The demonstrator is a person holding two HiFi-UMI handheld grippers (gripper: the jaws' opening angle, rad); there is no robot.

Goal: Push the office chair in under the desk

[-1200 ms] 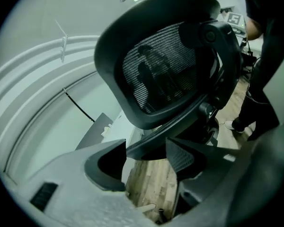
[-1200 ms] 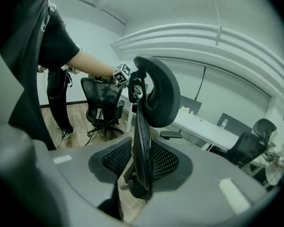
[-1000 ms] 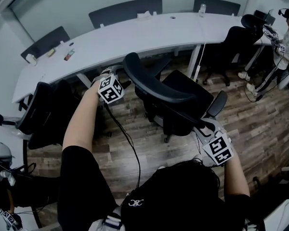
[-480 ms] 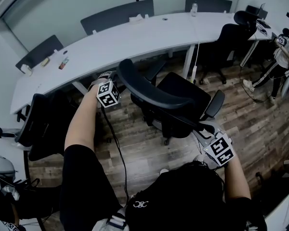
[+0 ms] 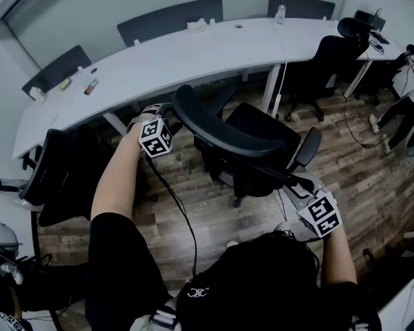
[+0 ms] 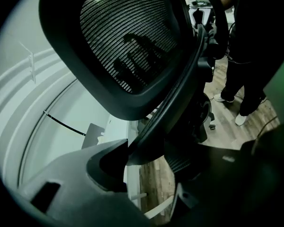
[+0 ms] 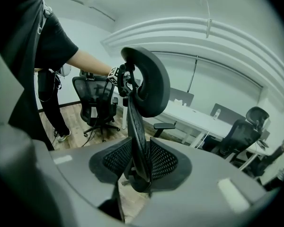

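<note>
The black office chair (image 5: 262,135) stands on the wood floor, a little back from the curved white desk (image 5: 193,57), with its seat toward the desk. My left gripper (image 5: 171,113) is at the left end of the chair's backrest top (image 5: 217,131). In the left gripper view the backrest's frame bar (image 6: 175,98) runs between the jaws of the left gripper (image 6: 156,170). These jaws have just been closing, and floor still shows beside the bar. My right gripper (image 5: 294,183) is shut on the backrest's right edge. Its ribbed pads (image 7: 166,161) press that edge from both sides in the right gripper (image 7: 135,167) view.
A second black chair (image 5: 62,174) stands close on the left and another (image 5: 331,57) at the desk's right end. Grey chairs (image 5: 169,23) line the far side. A person (image 5: 407,92) is at the right edge. A cable (image 5: 176,209) hangs from my left gripper.
The chair and both grippers keep about the same place. The left gripper's cube has rolled slightly. The person at the far right has moved lower and toward the picture's edge.
</note>
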